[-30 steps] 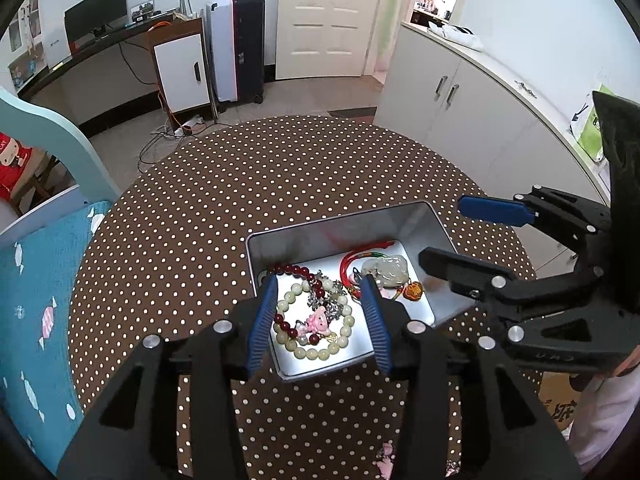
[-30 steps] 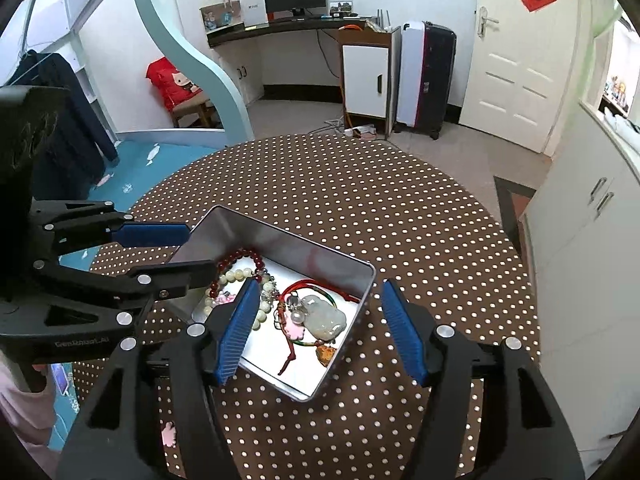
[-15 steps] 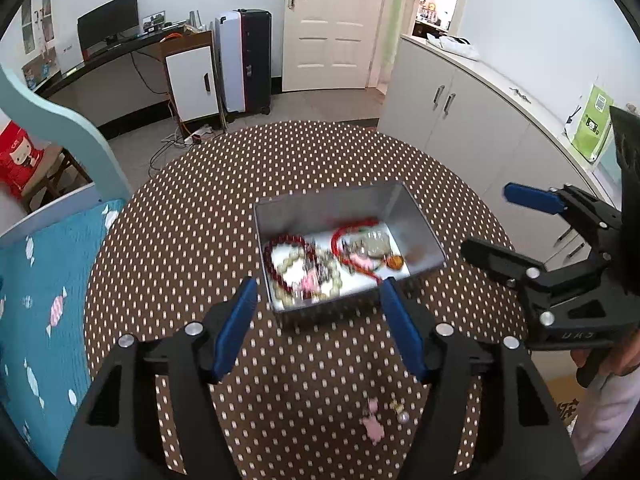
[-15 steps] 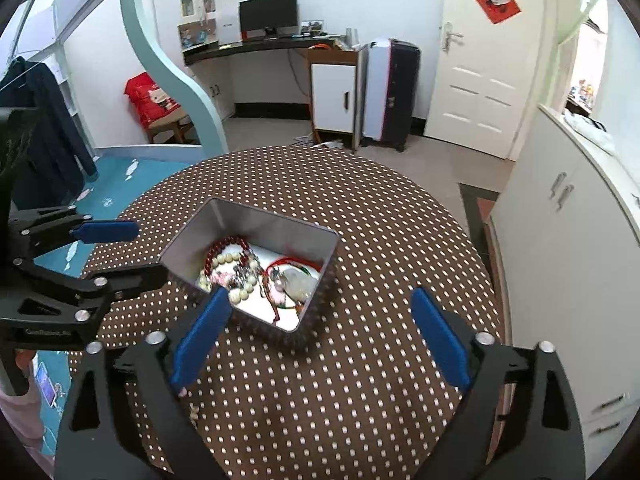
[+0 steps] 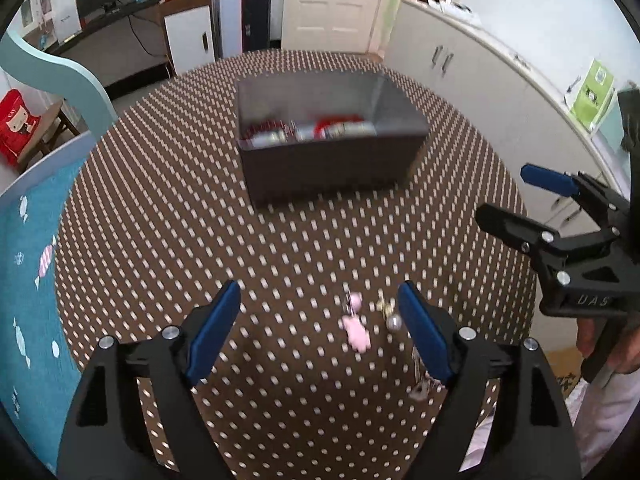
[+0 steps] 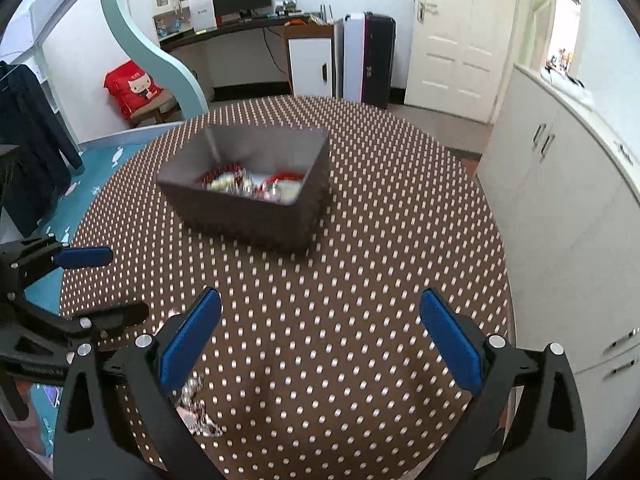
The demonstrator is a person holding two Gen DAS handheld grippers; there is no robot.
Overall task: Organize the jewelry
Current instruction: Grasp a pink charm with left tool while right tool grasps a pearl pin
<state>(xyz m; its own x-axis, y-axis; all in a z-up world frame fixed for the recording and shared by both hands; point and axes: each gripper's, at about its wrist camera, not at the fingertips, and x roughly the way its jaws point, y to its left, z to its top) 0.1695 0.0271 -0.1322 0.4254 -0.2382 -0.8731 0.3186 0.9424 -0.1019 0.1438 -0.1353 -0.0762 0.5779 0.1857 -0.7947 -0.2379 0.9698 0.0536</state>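
Note:
A grey metal box (image 5: 328, 160) (image 6: 256, 208) stands on the brown dotted round table and holds bead bracelets and red cord jewelry (image 5: 312, 130) (image 6: 256, 184). A pink charm piece (image 5: 356, 330) with a small pearl (image 5: 394, 322) lies loose on the cloth near the table's front edge, between my left gripper's fingers. My left gripper (image 5: 320, 334) is open and empty, low over that piece. My right gripper (image 6: 320, 344) is open wide and empty above bare cloth; it also shows in the left wrist view (image 5: 528, 196). More loose jewelry (image 6: 196, 404) lies by its left finger.
The table edge (image 6: 508, 280) drops off toward white cabinets (image 6: 560, 208) on the right. A teal bed frame (image 5: 48, 80) and blue bedding (image 5: 24, 280) lie to the left. A desk, suitcase and door stand at the back.
Both grippers have pulled back from the box toward the table's front edge and dropped lower. The left gripper's jaws have opened wider, now over the loose pink charm.

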